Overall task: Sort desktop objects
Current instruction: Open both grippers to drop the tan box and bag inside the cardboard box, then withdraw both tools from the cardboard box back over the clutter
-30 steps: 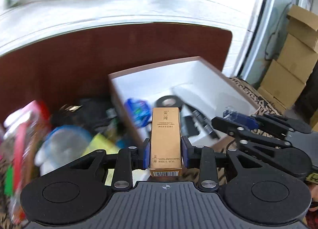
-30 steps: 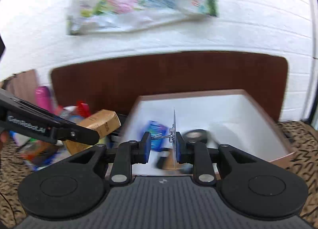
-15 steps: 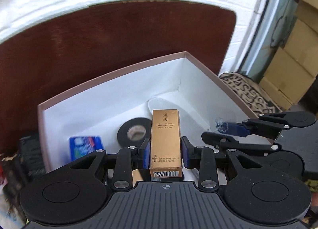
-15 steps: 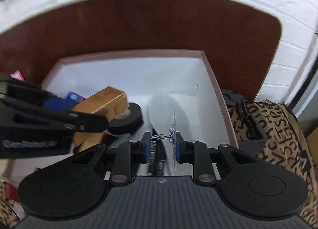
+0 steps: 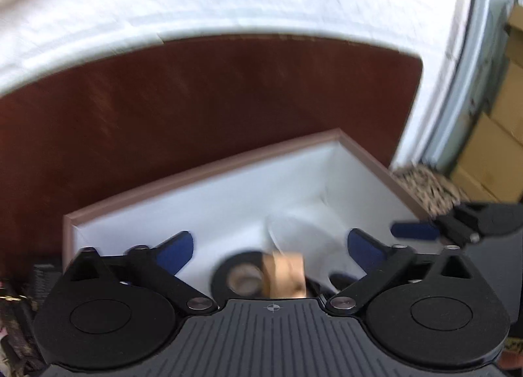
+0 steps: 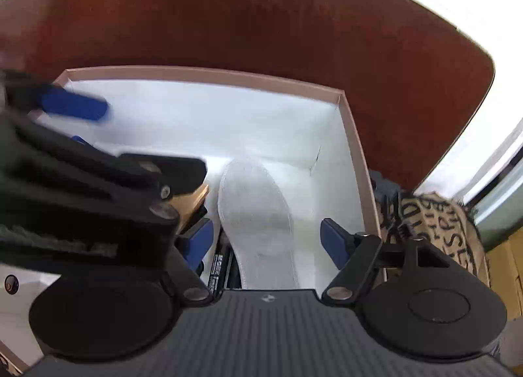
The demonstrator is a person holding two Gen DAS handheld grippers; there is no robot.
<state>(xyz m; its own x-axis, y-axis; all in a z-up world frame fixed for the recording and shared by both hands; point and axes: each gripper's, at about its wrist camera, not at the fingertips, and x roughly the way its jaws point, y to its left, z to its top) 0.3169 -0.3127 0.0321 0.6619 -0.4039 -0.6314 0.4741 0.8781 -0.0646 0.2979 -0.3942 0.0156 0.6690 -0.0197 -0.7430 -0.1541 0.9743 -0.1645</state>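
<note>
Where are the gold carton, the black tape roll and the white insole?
gold carton [image 5: 285, 274], left wrist view, blurred top face.
black tape roll [image 5: 222, 274], left wrist view, left band.
white insole [image 6: 258, 213], right wrist view, middle.

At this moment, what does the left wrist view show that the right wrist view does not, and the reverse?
Only the left wrist view shows the black roll of tape and stacked brown cardboard cartons.

Only the right wrist view shows the full white shoe insole, with the open right gripper around it.

Both show the white-lined box with a pink rim, the small gold carton inside it, the open left gripper, whose jaws have just been opening, and the brown board.
</note>
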